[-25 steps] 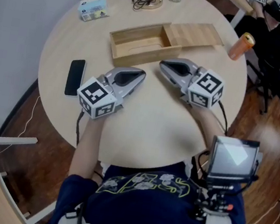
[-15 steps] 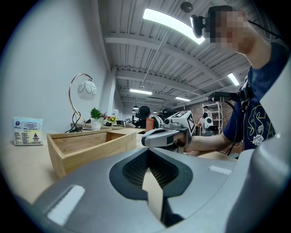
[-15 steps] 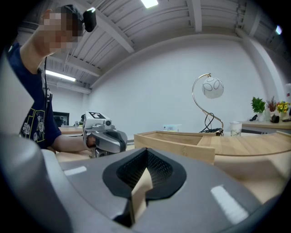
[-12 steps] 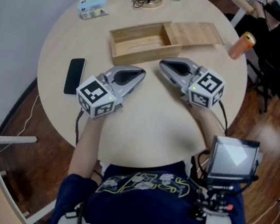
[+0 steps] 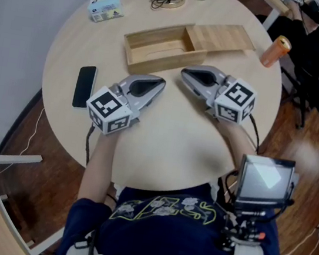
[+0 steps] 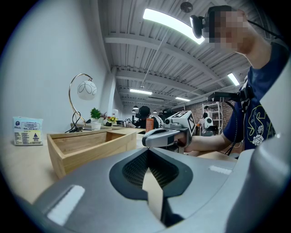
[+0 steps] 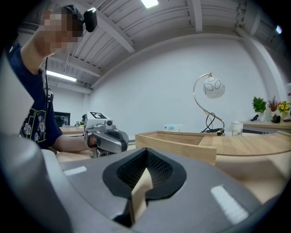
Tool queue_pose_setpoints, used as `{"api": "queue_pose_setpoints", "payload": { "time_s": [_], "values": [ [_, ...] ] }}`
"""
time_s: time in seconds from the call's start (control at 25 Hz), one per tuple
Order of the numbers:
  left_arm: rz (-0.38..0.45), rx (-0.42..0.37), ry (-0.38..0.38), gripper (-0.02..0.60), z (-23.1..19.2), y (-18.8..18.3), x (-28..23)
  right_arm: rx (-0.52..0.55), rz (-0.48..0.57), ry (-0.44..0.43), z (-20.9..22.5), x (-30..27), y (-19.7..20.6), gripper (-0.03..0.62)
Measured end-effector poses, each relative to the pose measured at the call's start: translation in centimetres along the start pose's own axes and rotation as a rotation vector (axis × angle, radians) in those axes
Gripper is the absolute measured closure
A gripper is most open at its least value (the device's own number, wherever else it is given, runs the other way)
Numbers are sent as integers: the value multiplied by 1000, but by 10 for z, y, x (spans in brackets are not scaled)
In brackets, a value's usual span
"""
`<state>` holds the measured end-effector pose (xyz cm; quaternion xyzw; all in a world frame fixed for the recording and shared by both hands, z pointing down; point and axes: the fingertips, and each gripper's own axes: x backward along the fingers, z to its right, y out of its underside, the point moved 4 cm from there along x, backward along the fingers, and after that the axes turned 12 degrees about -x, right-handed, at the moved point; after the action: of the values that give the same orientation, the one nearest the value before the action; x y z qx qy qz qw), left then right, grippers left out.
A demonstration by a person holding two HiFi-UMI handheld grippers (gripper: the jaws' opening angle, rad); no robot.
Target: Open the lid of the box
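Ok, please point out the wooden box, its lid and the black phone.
wooden box [image 5: 160,60], head view, on its near wall.
lid [image 5: 221,39], head view, middle of its top face.
black phone [image 5: 84,87], head view, middle of its screen.

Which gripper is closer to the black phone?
Left. The left gripper lies just beside the phone, to its right; the right gripper lies farther right, past the left one, near the open wooden box.

Matt pale wooden box [image 5: 159,48] on a smooth light wooden table [image 5: 168,149].
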<state>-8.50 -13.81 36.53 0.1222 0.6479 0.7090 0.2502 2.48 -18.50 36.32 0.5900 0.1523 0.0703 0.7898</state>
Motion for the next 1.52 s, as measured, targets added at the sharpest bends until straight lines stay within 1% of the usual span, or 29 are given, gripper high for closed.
{"api": "queue_pose_setpoints", "payload": {
  "time_s": [0.4, 0.6, 1.12, 1.36, 1.52],
  "values": [
    [-4, -9, 9, 578, 0, 0, -1, -4, 0, -1, 1, 0, 0, 594],
    [-1, -2, 2, 578, 0, 0, -1, -5, -1, 0, 1, 0, 0, 594],
    [-2, -2, 2, 577, 0, -2, -2, 1, -4, -24, -2, 1, -1, 594],
    [-1, -1, 5, 577, 1, -2, -2, 4, -13, -54, -6, 0, 1, 594],
    [1, -3, 5, 577, 1, -2, -2, 23, -27, -112, -15, -3, 3, 594]
  ]
}}
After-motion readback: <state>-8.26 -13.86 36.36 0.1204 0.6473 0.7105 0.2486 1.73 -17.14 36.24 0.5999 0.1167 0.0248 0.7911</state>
